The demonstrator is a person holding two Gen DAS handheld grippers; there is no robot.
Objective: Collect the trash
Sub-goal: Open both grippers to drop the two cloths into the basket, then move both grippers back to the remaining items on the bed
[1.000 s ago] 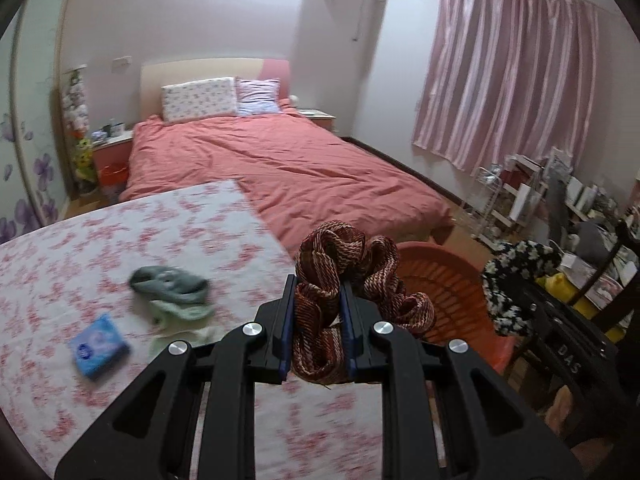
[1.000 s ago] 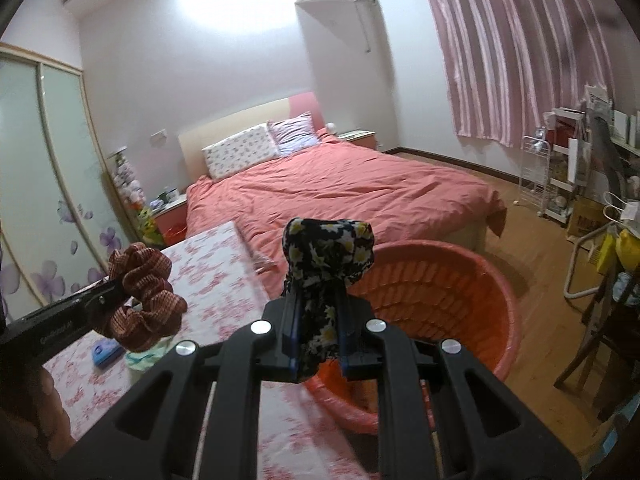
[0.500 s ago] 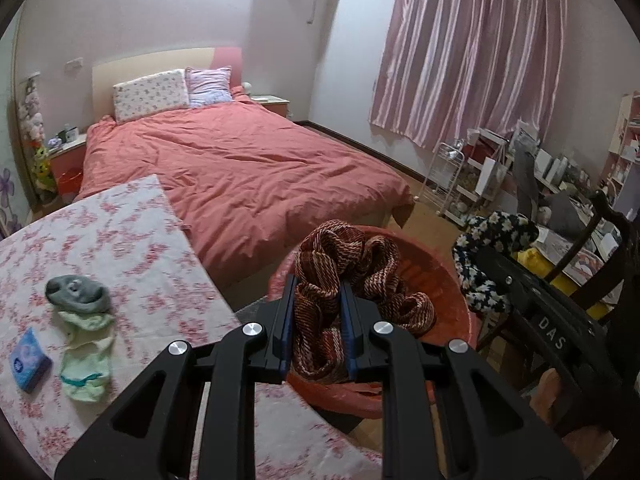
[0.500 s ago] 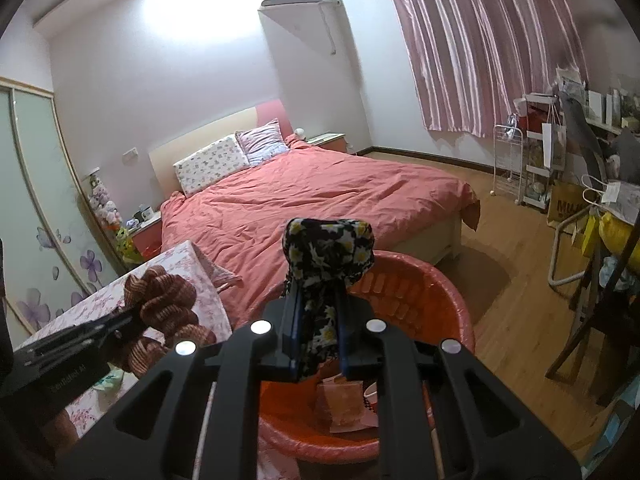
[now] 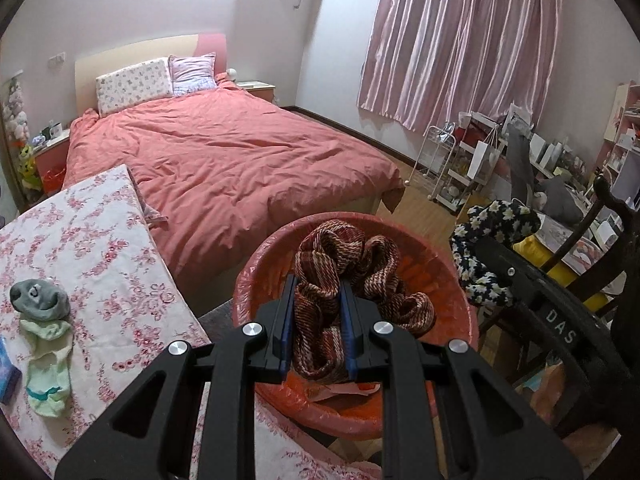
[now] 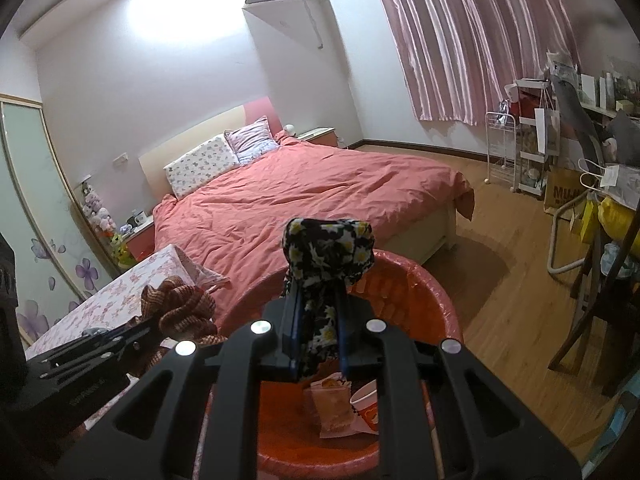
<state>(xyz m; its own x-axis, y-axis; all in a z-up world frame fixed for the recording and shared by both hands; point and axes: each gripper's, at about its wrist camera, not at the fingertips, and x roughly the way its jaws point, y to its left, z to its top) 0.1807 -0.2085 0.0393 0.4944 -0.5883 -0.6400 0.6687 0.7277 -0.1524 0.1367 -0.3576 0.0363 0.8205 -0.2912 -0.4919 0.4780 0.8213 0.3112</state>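
Note:
My left gripper [image 5: 316, 322] is shut on a brown striped scrunchie [image 5: 340, 268], held above the orange tub [image 5: 256, 276] lined with a plastic bag. My right gripper [image 6: 316, 334] is shut on a black scrunchie with daisy print [image 6: 328, 248], also held above the orange tub [image 6: 420, 284]. Inside the tub lie a snack wrapper [image 6: 332, 408] and a paper cup [image 6: 366, 400]. In the left wrist view the daisy scrunchie [image 5: 492, 236] shows at right; in the right wrist view the brown scrunchie [image 6: 180, 312] shows at left.
A table with floral cloth [image 5: 100, 248] stands left of the tub, carrying a grey sock [image 5: 38, 296], a pale green sock [image 5: 48, 364] and a blue packet [image 5: 6, 376]. Behind is a bed with pink duvet [image 5: 224, 160]. A dark chair [image 6: 600, 304] and cluttered shelves [image 5: 480, 156] stand at right.
Both grippers have moved to the right off the table and now hang lower over the orange tub, each still clamped on its scrunchie. The tub's inside has come into view.

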